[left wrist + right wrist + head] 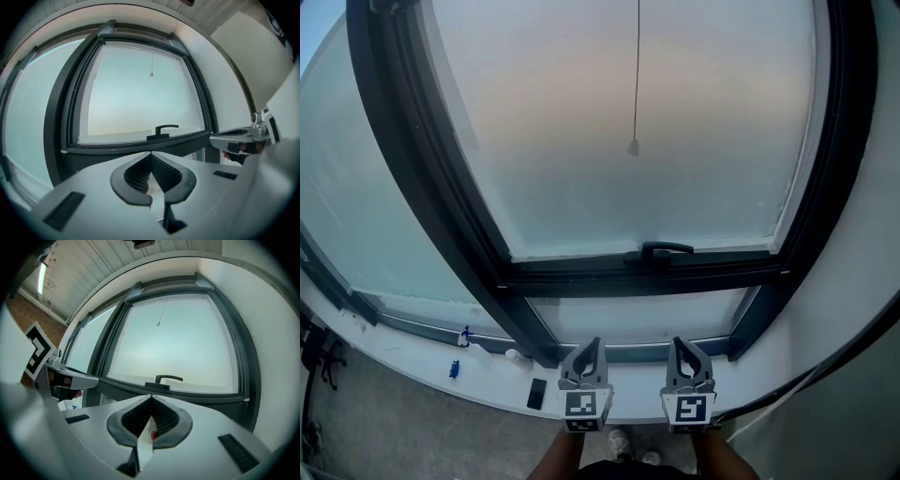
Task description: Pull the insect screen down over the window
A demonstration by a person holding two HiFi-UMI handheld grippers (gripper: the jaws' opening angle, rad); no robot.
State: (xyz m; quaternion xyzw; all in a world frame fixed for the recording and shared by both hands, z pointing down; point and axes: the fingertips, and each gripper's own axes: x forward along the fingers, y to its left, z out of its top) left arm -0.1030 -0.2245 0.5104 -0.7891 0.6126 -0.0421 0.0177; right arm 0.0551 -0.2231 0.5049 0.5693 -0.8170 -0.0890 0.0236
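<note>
- As we face the window (637,122), its dark handle (666,249) lies level on the bottom rail of the sash, and we place everything else from that handle.
- Below the handle and a little to its left, the left gripper (592,345) points level toward the window. Its own view shows both jaws pressed together with nothing between them.
- Below the handle and a little to its right, the right gripper (680,343) sits just beside the left one without touching it. Its jaws are together too, and empty.
- Neither gripper touches the handle (both hang over the white sill (412,361), lower than the sash rail).
- Well above the handle, a thin cord (637,66) hangs in front of the frosted pane and ends in a small pull (633,147), slightly left of the handle's line.
- We cannot make out the insect screen itself in any view. It is not down over the pane, and the glass shows bare from the pull to the handle.
- Far down and left of the handle, a small blue thing (454,369) and a dark flat thing (536,394) lie apart on the sill, the dark one nearer the left gripper.
- A thick dark frame (441,187) runs up the pane's left side, well left of the handle.
</note>
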